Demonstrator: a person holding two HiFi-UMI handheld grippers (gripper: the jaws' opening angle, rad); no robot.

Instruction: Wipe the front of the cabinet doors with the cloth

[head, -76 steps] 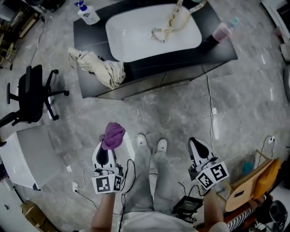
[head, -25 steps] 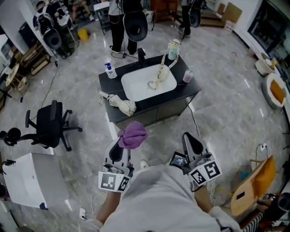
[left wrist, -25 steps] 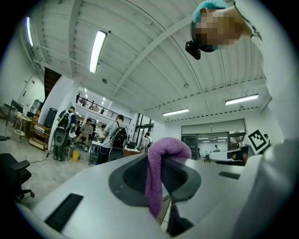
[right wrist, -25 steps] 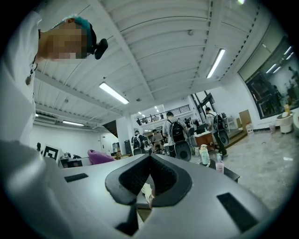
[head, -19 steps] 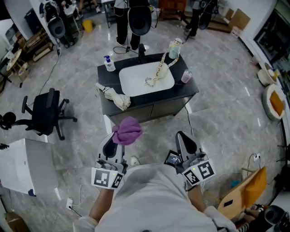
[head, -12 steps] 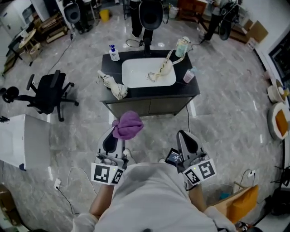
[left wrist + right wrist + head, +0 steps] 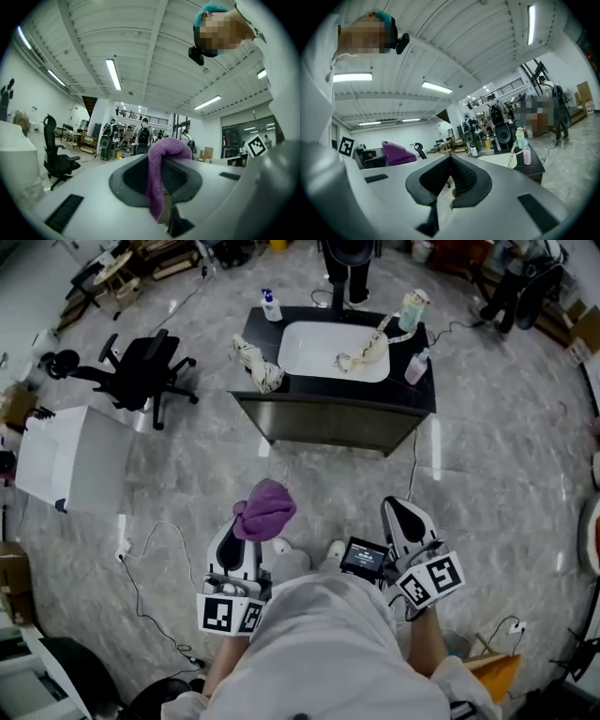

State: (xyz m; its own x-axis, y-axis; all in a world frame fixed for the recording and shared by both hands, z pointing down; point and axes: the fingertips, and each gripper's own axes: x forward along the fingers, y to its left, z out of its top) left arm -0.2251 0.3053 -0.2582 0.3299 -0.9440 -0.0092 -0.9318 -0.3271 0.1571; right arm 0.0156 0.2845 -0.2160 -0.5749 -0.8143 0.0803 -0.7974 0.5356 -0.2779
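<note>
A purple cloth (image 7: 263, 510) is pinched in my left gripper (image 7: 240, 545), which is shut on it; in the left gripper view the cloth (image 7: 161, 164) drapes over the closed jaws. My right gripper (image 7: 405, 517) is shut with nothing between its jaws, and in its own view it (image 7: 449, 165) points level into the room. The dark cabinet (image 7: 328, 420) with its doors stands well ahead of me under a white sink (image 7: 333, 350). Both grippers are held low near my body, far from the doors.
A beige rag (image 7: 258, 364) hangs over the counter's left edge. Bottles (image 7: 412, 310) and a spray bottle (image 7: 271, 304) stand on the counter. A black office chair (image 7: 141, 371) and a white box (image 7: 67, 457) sit to the left. Cables (image 7: 141, 563) run over the marble floor.
The view has pulled back from the cabinet, which now sits farther up the frame. Both grippers keep their pose near my body, the left still holding the cloth.
</note>
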